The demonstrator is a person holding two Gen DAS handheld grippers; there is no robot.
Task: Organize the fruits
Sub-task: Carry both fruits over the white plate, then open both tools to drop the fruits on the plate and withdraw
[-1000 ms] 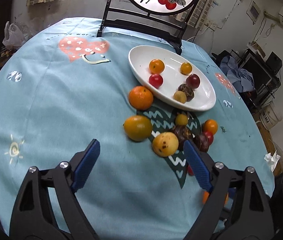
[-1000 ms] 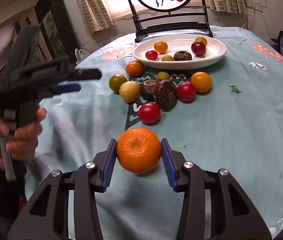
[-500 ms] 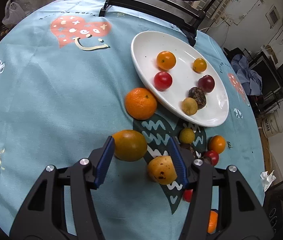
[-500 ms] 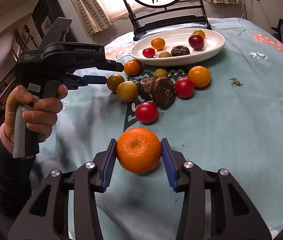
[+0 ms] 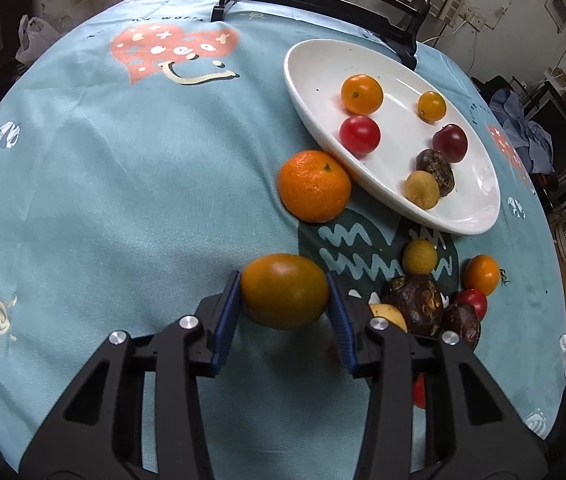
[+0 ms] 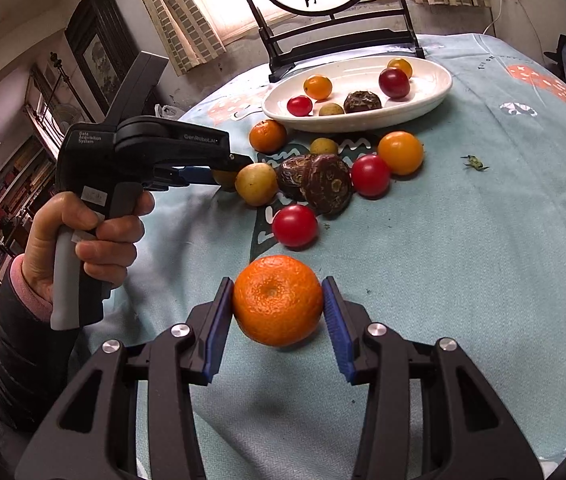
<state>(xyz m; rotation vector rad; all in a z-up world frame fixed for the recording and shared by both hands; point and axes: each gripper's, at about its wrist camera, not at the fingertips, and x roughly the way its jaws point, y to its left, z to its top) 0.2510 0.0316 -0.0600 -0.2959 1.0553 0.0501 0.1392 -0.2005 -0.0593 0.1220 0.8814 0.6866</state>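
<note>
Left claw [image 5: 285, 308]: two black moulded plastic arms with triangular cut-outs, each carrying round silver screw heads and ending in a ribbed blue pad [image 5: 225, 320]. Right claw [image 6: 278, 312]: the same black arms, silver screws and blue pads. Seen from the right wrist, the left claw's body is a black pistol-shaped housing with a grey handle [image 6: 65, 280] and white lettering. Below the hand [image 6: 87, 240] on that handle: a pink cuff [image 6: 29, 292] inside a dark quilted sleeve [image 6: 23, 360].
</note>
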